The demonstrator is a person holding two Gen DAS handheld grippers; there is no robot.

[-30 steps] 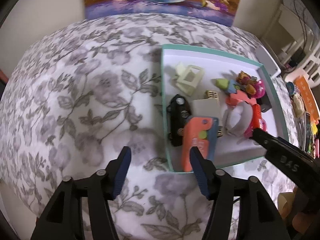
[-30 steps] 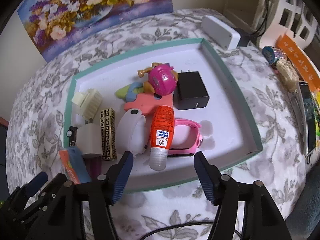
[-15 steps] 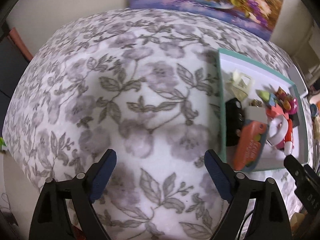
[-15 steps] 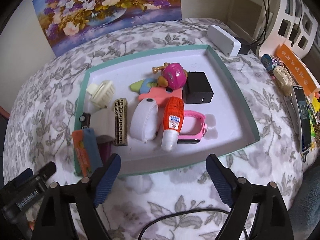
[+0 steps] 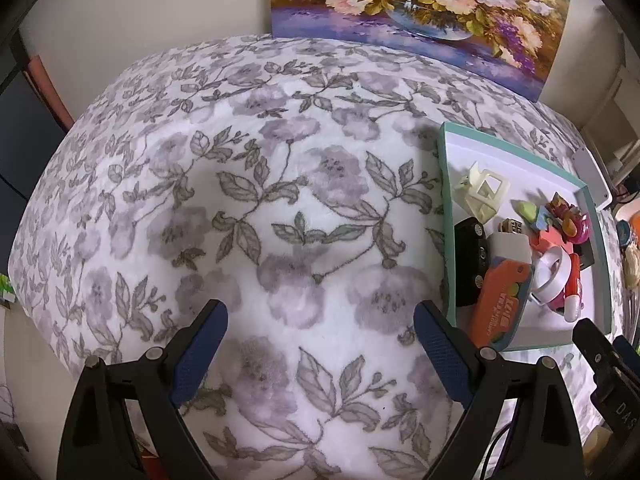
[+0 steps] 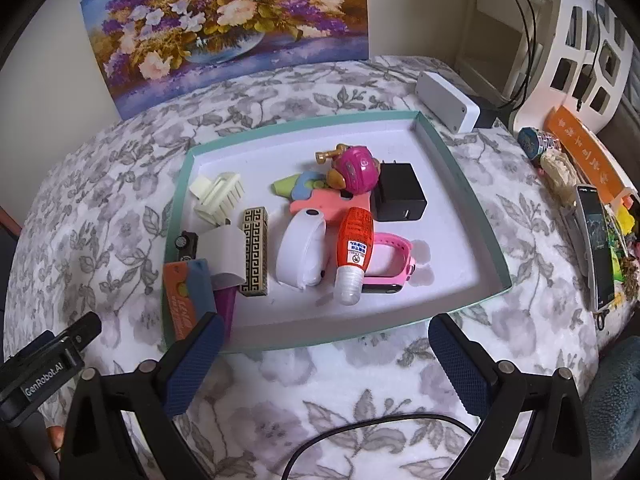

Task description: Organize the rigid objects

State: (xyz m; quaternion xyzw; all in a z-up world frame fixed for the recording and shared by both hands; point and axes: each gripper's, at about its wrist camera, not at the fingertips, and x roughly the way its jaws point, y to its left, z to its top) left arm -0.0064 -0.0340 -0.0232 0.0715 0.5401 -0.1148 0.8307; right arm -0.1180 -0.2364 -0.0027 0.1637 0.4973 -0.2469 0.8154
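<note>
- Hovering over bare floral cloth (image 5: 280, 208), the left gripper (image 5: 320, 340) has its jaws spread wide and empty, with the tray (image 5: 446, 216) off to its right.
- Spread just as wide and empty, the right gripper (image 6: 324, 356) sits at the tray's (image 6: 304, 130) near rim.
- Inside the tray lie a cream clip (image 6: 218, 196), a patterned box (image 6: 255, 250), a white band (image 6: 302, 252), an orange bottle (image 6: 354, 252) resting across a pink watch (image 6: 390, 264), a black charger (image 6: 398, 198) and a pink toy (image 6: 354, 170).
- An orange case (image 6: 182, 300) leans on the tray's left wall, beside a black toy car (image 5: 470, 262).
- A floral painting (image 6: 224, 28) stands against the wall behind.
</note>
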